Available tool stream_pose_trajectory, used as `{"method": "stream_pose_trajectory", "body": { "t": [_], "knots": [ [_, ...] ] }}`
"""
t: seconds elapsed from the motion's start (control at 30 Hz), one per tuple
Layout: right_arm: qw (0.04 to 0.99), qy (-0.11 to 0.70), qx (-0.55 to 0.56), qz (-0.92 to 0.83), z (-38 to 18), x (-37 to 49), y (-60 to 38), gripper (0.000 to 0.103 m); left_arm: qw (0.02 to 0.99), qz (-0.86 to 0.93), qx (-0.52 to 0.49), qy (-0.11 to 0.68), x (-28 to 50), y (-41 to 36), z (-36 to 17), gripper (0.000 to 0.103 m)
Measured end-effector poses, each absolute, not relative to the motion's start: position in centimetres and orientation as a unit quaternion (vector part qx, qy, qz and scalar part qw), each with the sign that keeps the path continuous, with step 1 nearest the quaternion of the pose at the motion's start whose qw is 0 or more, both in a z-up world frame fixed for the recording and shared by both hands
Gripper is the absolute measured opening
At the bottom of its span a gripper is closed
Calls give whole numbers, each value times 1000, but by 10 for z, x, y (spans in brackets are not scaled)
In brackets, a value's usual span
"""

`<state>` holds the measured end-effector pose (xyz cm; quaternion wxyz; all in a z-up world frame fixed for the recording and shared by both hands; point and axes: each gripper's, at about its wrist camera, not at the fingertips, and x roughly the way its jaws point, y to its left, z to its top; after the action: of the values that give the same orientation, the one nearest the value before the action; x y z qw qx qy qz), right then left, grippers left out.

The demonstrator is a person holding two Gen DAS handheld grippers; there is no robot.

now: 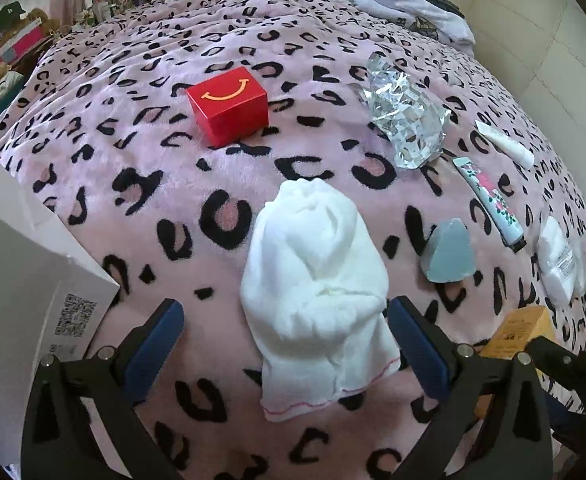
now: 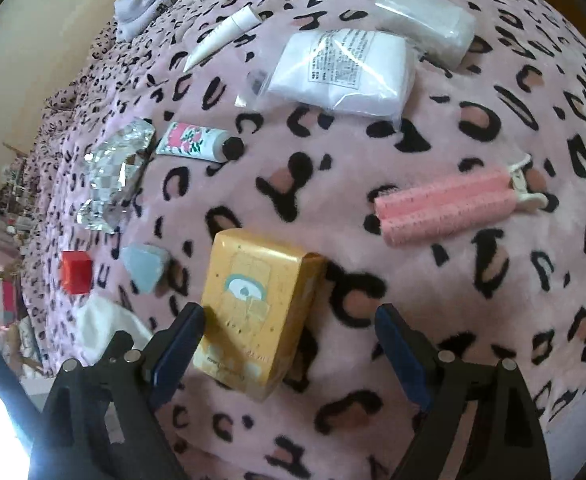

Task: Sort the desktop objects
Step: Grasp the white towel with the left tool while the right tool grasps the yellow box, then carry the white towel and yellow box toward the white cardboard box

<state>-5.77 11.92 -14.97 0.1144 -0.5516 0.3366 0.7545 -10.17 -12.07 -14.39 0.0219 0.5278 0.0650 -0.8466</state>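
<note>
Currently your left gripper [image 1: 285, 344] straddles the white towel [image 1: 313, 280], fingers spread; your right gripper [image 2: 289, 348] gapes around the yellow box [image 2: 253, 312], ungripped.

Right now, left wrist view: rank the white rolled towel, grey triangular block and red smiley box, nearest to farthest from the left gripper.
1. White rolled towel, between the open fingers of the left gripper.
2. Grey triangular block, ahead to the right.
3. Red smiley box, farthest, ahead and slightly left.
</note>
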Motion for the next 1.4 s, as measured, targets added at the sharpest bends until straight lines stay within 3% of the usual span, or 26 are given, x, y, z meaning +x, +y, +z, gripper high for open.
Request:
{"method": "stream_pose_trajectory", "body": {
  "t": [0.4, 0.47, 0.57, 0.7, 0.83, 0.93, 1.13, 1.4],
  "knots": [
    [113, 319, -544, 768, -157, -74, 107, 88, 23, -843, 535, 47, -110, -107, -161, 101],
    [106, 322, -546, 766, -160, -76, 107, 88, 27, -843, 536, 47, -109, -107, -162, 93],
    [92, 318, -546, 770, -162, -77, 107, 84, 25, -841, 538, 52, -109, -108, -165, 72],
    [56, 320, -544, 773, -164, -80, 104, 64, 22, -845, 533, 49, -108, -104, -164, 51],
    [34, 319, -539, 779, -165, -81, 102, 61, 19, -849, 527, 38, -106, -100, -162, 29],
    [28, 303, -532, 790, -160, -78, 99, 60, 18, -853, 520, 38, -104, -100, -161, 20],
    [25, 224, -529, 818, -145, -71, 90, 54, 25, -868, 495, 33, -93, -102, -150, 15],
    [1, 150, -537, 830, -138, -56, 93, 54, 45, -875, 482, 3, -71, -99, -129, 15]
  ]
}}
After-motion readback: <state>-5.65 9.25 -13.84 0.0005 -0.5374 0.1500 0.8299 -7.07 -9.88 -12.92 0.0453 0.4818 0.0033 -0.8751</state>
